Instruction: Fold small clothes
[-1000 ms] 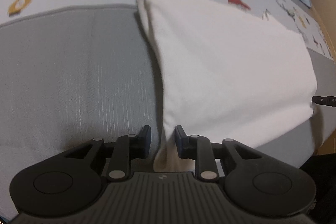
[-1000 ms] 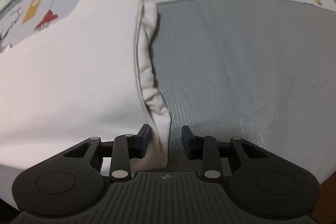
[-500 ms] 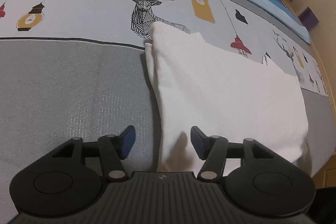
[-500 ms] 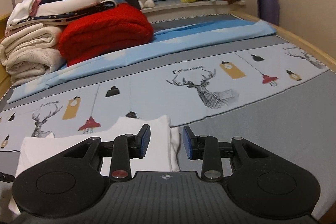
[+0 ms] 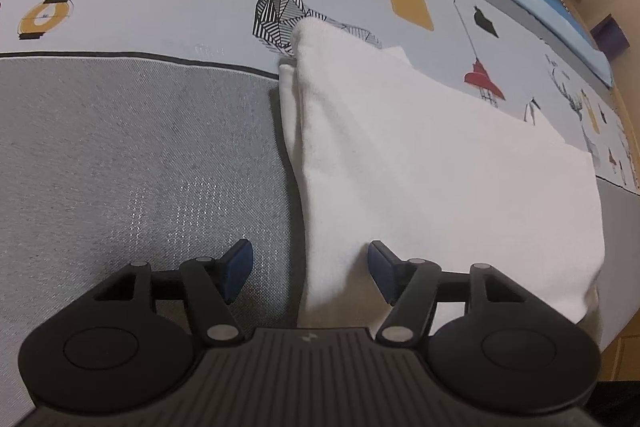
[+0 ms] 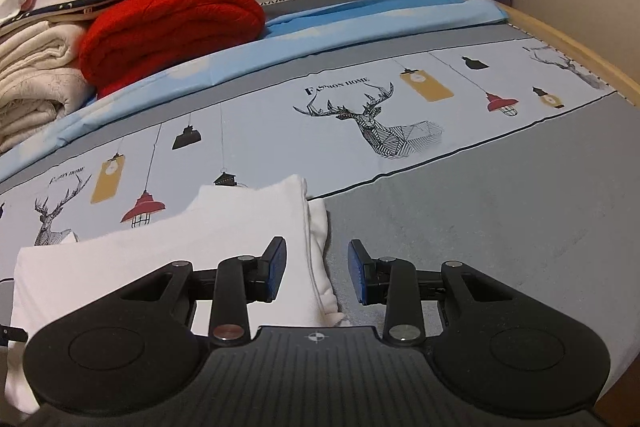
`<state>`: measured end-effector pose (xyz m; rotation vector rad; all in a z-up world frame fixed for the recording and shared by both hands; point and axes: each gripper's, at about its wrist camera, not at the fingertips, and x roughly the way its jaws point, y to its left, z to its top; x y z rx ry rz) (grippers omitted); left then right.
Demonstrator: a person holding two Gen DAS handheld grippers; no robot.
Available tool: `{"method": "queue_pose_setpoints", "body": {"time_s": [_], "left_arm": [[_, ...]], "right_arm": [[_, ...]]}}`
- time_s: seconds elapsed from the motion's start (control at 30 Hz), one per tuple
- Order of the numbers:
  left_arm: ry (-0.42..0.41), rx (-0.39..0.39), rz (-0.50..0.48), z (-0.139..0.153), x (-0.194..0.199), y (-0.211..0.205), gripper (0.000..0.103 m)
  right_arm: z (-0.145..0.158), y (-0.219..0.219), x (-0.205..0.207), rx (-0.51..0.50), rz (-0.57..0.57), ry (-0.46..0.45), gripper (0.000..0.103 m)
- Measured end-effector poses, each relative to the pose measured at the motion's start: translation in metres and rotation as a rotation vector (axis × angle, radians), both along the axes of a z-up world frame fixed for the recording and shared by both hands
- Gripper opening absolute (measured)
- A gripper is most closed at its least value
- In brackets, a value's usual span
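On the bed (image 6: 500, 195), the white cloth (image 5: 440, 167) lies folded, both grippers' jaws are spread and pinch nothing, so they should grab its edge evenly next.

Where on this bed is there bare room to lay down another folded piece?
The grey band right of the white folded garment lies bare to the bed's wooden edge. The deer-print strip behind is also free. The far left is crowded: red blanket and stacked linens.
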<state>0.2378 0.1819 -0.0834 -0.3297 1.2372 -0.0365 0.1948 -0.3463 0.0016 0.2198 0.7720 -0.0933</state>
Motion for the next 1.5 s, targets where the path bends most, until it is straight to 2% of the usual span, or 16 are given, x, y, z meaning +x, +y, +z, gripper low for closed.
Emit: {"method": "queue_pose_setpoints", "body": {"time_s": [0.4,0.43,0.5,0.53,0.6,0.67,0.77,0.9,1.0,1.1,1.13,1.17,1.23,1.37,1.5], "left_arm": [[-0.014,0.035,-0.032,-0.008,0.008,-0.009,0.069],[-0.021,0.040,-0.037,-0.008,0.008,-0.010,0.065],[-0.035,0.030,-0.056,-0.008,0.008,-0.012,0.047],[-0.036,-0.003,-0.067,-0.008,0.008,-0.012,0.029],[-0.041,-0.001,-0.077,-0.007,0.008,-0.015,0.025],[-0.051,0.004,-0.093,-0.005,0.007,-0.016,0.015],[-0.065,-0.021,-0.082,-0.001,0.004,-0.011,0.013],[-0.079,-0.041,-0.080,0.007,-0.004,-0.004,0.012],[-0.057,-0.009,-0.064,0.009,-0.012,0.003,0.012],[-0.029,-0.037,-0.036,0.008,-0.015,0.013,0.016],[-0.025,-0.038,-0.026,0.007,-0.015,0.016,0.022],[-0.018,-0.031,-0.016,0.006,-0.015,0.018,0.037],[-0.006,-0.027,0.006,0.004,-0.015,0.021,0.052],[0.016,-0.059,0.020,-0.002,-0.010,0.021,0.052],[0.010,-0.045,0.003,-0.006,-0.005,0.013,0.052]], "right_arm": [[-0.003,-0.008,-0.003,-0.009,-0.022,0.024,0.035],[-0.003,-0.009,-0.004,-0.010,-0.026,0.025,0.035],[-0.003,-0.010,-0.004,-0.011,-0.033,0.027,0.035],[-0.004,-0.011,-0.004,-0.011,-0.036,0.029,0.035],[-0.004,-0.011,-0.005,-0.012,-0.042,0.032,0.035],[-0.005,-0.010,-0.005,-0.017,-0.043,0.034,0.035],[-0.005,-0.008,-0.005,-0.026,-0.038,0.034,0.035],[-0.005,-0.005,-0.004,-0.029,-0.037,0.034,0.035],[-0.006,-0.001,-0.003,-0.034,-0.026,0.036,0.035],[-0.006,0.002,-0.003,-0.043,-0.008,0.036,0.035],[-0.005,0.003,-0.003,-0.048,-0.003,0.034,0.035],[-0.005,0.003,-0.003,-0.052,-0.001,0.033,0.035],[-0.005,0.002,-0.004,-0.050,-0.002,0.034,0.035],[-0.005,-0.005,-0.005,-0.046,-0.016,0.038,0.035],[-0.005,-0.011,-0.007,-0.041,-0.027,0.038,0.035]]}}
